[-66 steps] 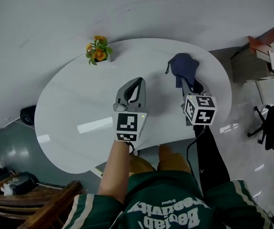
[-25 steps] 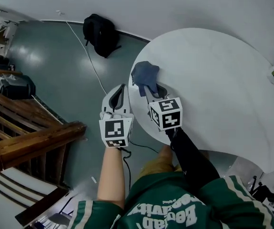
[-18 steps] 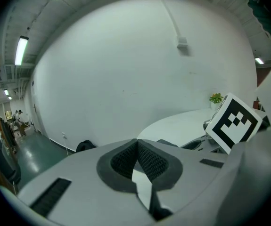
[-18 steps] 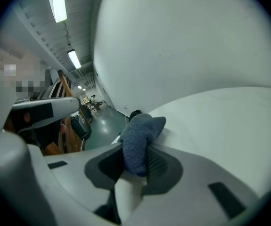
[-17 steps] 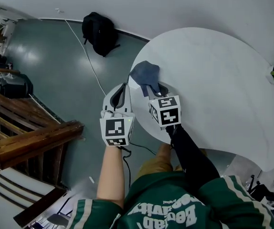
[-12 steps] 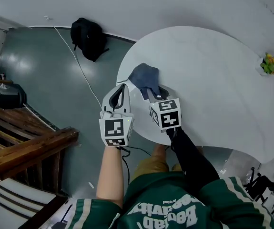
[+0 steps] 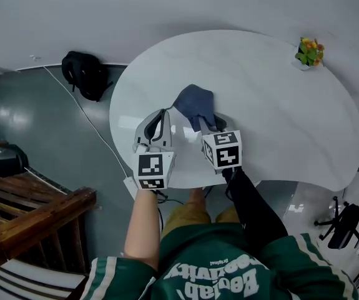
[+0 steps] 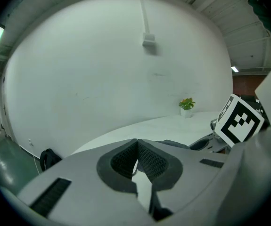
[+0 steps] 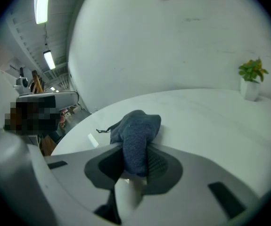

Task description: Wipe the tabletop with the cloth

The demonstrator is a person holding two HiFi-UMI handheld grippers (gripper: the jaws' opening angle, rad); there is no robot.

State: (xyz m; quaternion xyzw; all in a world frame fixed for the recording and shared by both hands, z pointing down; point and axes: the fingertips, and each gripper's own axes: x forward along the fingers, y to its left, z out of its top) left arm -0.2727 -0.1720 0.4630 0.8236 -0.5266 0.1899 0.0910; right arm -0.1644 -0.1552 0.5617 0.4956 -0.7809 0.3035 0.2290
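- The right gripper [image 7: 204, 122] sits at the centre of the head view. Its fingers [image 9: 162, 166] are clamped tight on one end of the cloth [image 7: 196, 102].
- The cloth is dark blue and bunched. It lies on the white table [image 7: 279, 111] just above that gripper in the frame, toward the table's left side. Its free end humps up beyond the fingers in the right gripper view.
- The left gripper [image 7: 162, 117] is just left of the right one, over the lower-left part of the table. Its fingers are pressed together with nothing between them.
- Whether the left gripper touches the table cannot be told.
- A small plant [image 7: 308, 50] with orange flowers stands at the table's upper-right rim, well apart from the cloth.
- A black bag [image 7: 85, 75] lies on the floor [image 7: 35, 117] at the upper left, beside the table.
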